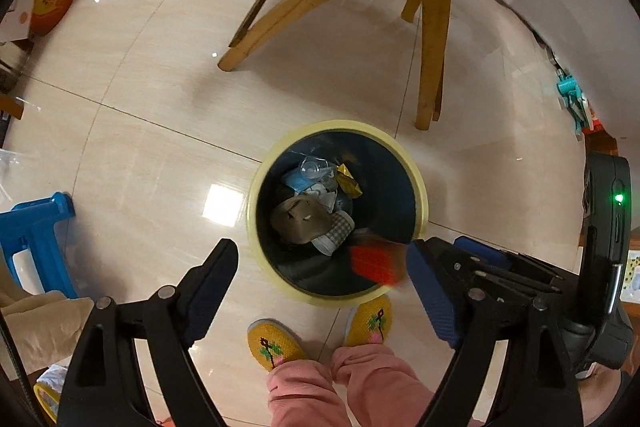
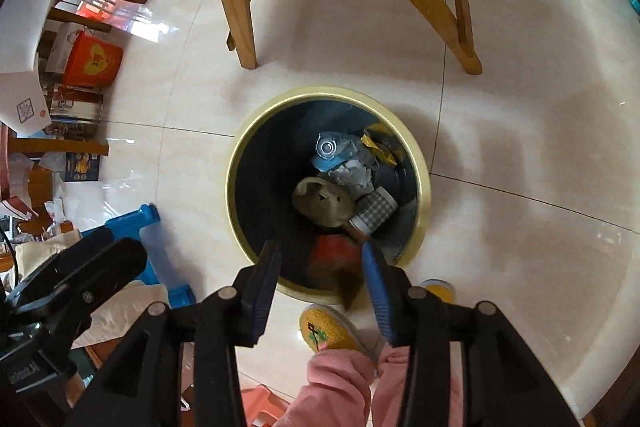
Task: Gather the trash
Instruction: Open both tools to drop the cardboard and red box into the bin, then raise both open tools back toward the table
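Trash bin (image 1: 418, 183), yellow rim, dark inside, on tile floor below both jaw pairs. Left gripper (image 1: 322, 277) wide open, empty. Right gripper (image 2: 320, 281) half open; blurred red-brown object (image 2: 334, 261) between pads, contact unclear. Bottle, wrappers, brown plush (image 2: 320, 203) beyond tips.

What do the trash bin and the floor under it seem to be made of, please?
Trash bin: probably plastic, judging by its smooth, thin pale-yellow rim and dark, matte inner wall. Floor: glazed ceramic or polished stone tile, cream-coloured, with thin grout lines and mirror-like window reflections.
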`<state>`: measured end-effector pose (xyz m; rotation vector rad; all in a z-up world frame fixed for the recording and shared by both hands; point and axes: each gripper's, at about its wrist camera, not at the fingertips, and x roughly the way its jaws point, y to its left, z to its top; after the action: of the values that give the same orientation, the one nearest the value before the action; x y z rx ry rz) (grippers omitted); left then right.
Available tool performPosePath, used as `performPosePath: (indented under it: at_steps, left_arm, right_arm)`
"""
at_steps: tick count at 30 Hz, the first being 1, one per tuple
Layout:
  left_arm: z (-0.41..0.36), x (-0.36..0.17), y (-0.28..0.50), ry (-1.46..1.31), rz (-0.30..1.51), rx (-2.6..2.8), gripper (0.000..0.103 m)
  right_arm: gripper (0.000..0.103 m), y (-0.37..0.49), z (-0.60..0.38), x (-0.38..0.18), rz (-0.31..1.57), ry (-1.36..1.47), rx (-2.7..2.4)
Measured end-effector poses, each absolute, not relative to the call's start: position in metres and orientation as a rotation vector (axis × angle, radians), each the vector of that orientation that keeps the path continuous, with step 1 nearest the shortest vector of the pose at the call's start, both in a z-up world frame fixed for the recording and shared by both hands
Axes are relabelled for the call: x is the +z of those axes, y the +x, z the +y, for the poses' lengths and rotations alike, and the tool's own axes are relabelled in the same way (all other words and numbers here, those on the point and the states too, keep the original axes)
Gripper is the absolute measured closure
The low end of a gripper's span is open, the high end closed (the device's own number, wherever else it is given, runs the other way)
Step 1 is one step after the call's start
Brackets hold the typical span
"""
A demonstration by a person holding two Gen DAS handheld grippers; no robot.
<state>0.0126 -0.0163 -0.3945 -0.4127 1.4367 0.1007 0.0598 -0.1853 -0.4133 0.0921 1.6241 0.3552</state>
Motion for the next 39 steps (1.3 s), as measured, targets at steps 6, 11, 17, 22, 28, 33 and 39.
performPosePath:
  at_steps: [6, 11, 17, 22, 28, 33, 39]
  left_arm:
    - [-0.004, -0.375, 0.002, -0.418, 1.405, 0.126, 0.018]
    - [0.003, -0.357, -0.007, -0.427, 1.394, 0.155, 0.018]
    - [0.009, -0.319, -0.016, -0.437, 1.366, 0.175, 0.018]
    - [0.009, -0.278, -0.022, -0.421, 1.330, 0.183, 0.018]
    - [0.005, -0.222, -0.024, -0.392, 1.281, 0.173, 0.018]
    - [-0.002, -0.173, -0.025, -0.356, 1.237, 0.156, 0.018]
    - [-0.012, -0.113, -0.023, -0.296, 1.184, 0.114, 0.018]
  right_arm:
    - [0.060, 0.059, -0.182, -0.403, 1.603, 0.100, 0.355]
    - [0.060, 0.056, -0.177, -0.388, 1.597, 0.097, 0.366]
    - [0.060, 0.048, -0.173, -0.347, 1.571, 0.093, 0.397]
    - [0.060, 0.042, -0.171, -0.304, 1.531, 0.085, 0.425]
    - [0.060, 0.037, -0.172, -0.248, 1.478, 0.099, 0.459]
    - [0.060, 0.036, -0.177, -0.198, 1.431, 0.123, 0.477]
    - [0.060, 0.032, -0.187, -0.140, 1.365, 0.144, 0.483]
